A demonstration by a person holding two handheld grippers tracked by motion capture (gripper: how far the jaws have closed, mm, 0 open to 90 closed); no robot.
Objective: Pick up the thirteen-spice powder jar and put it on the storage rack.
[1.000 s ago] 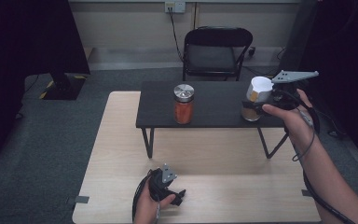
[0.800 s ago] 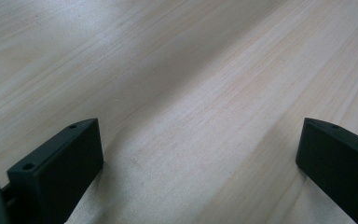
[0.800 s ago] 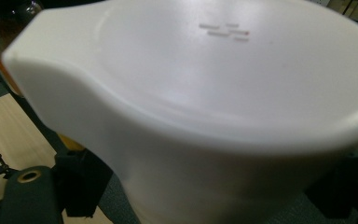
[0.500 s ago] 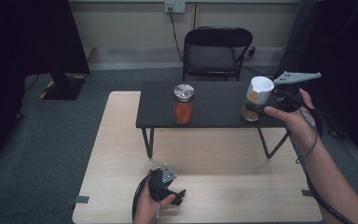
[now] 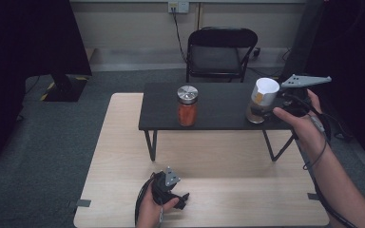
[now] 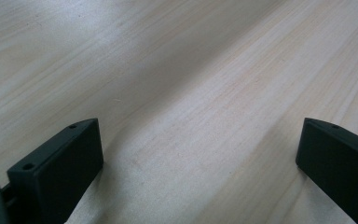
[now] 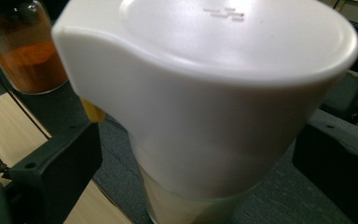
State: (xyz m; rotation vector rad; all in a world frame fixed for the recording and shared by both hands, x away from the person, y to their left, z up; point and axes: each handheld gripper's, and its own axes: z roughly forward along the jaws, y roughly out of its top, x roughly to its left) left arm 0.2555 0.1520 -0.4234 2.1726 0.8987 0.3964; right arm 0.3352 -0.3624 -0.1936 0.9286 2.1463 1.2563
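A glass jar with a wide white lid [image 5: 264,90] stands at the right end of the low black table [image 5: 218,97]. My right gripper [image 5: 274,108] reaches it from the right. In the right gripper view the white-lidded jar [image 7: 205,93] sits between the two black jaws, which have just been opening and stand clear of its sides. A second jar with orange contents and a metal lid [image 5: 187,107] stands mid-table and shows as the orange jar [image 7: 28,51] in the right gripper view. My left gripper [image 5: 183,198] rests on the wooden table [image 5: 247,190], its jaws wide apart over bare wood [image 6: 198,126].
A black folding chair [image 5: 216,54] stands behind the black table. A dark monitor stand [image 5: 64,85] sits on the carpet at the left. Cables trail from both grippers. The wooden table's front edge lies close to the left hand.
The right hand and its grey plate have drifted slightly to the right, while the white-lidded jar stays where it stood. The left hand has not moved.
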